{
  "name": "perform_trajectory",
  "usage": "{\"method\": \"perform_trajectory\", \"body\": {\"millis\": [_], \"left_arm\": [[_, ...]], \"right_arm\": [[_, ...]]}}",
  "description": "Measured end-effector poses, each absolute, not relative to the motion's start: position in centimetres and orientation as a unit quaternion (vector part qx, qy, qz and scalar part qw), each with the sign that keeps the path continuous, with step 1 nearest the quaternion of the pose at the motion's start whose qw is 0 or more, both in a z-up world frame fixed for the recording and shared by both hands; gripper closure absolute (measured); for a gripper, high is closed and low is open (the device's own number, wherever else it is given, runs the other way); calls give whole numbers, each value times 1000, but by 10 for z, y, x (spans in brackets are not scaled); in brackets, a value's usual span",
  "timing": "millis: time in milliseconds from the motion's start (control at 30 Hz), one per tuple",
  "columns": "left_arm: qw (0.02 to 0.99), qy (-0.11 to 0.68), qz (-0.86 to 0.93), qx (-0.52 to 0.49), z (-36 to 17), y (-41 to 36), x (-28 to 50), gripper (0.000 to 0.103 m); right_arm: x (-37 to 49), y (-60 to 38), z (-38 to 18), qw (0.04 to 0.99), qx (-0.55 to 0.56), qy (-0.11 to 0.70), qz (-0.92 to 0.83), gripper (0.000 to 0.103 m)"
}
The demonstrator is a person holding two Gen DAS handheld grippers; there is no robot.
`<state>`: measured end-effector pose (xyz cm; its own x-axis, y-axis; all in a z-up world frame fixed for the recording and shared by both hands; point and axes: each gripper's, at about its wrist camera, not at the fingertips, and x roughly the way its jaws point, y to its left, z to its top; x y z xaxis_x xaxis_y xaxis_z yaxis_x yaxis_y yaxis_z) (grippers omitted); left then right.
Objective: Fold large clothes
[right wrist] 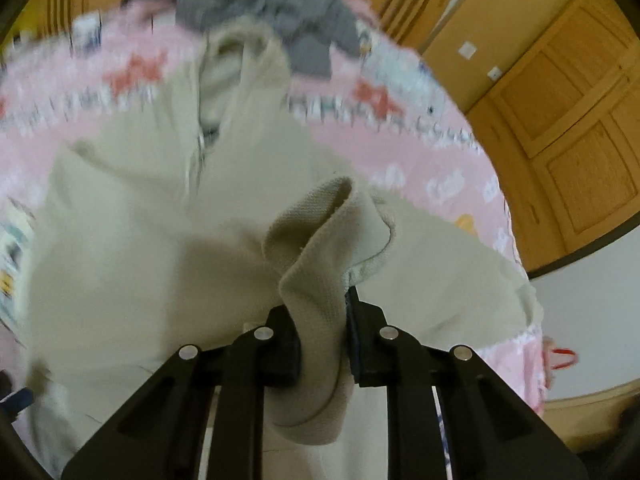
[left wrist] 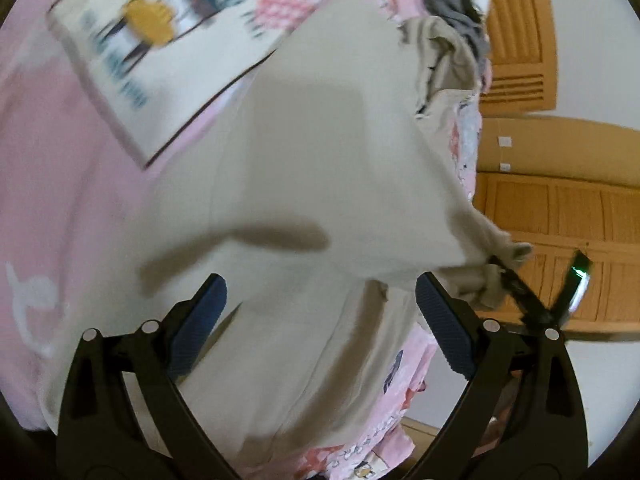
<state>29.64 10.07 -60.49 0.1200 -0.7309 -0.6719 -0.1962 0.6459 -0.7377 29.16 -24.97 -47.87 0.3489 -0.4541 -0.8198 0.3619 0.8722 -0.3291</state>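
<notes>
The right gripper [right wrist: 320, 332] is pinching a ribbed edge of the beige hoodie [right wrist: 160, 240], which is lying spread on the pink bedsheet [right wrist: 420, 152]. The left gripper [left wrist: 320, 320] is hovering above the hoodie [left wrist: 300, 160], jaws spread wide and gripping nothing.

beige hoodie [right wrist: 132, 216] spread flat, cuff lifted.
</notes>
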Motion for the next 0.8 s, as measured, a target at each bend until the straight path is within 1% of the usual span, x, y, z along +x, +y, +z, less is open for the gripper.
{"method": "perform_trajectory", "body": {"millis": [100,167,200,267,400,533,633,667,700,800], "left_arm": [[690,604,-193,-350,-587,92,314,10],[703,603,-175,-334,-592,83,327,10],[706,607,-165,-325,-601,77,335,10],[713,616,-141,-304,-620,69,345,10],[740,613,-94,-260,-638,58,351,10],[771,597,-60,-212,-642,48,353,10],[785,590,-24,-187,-648,43,355,10],[786,591,-16,-181,-651,42,356,10],[787,592,-4,-174,-655,42,356,10],[799,580,11,-161,-656,38,351,10]], "right_arm": [[277,-260,-447,854,-50,466,-226,86],[271,-275,-453,866,-24,458,-199,86],[269,-280,-460,867,-19,460,-191,86],[265,-302,-493,865,4,472,-171,86],[251,-332,-551,854,58,499,-136,86],[224,-343,-577,857,90,500,-88,85],[202,-362,-592,850,161,499,-50,80],[194,-370,-597,847,182,497,-40,77],[184,-381,-603,845,204,493,-36,71],[161,-412,-612,843,245,477,-48,69]]}}
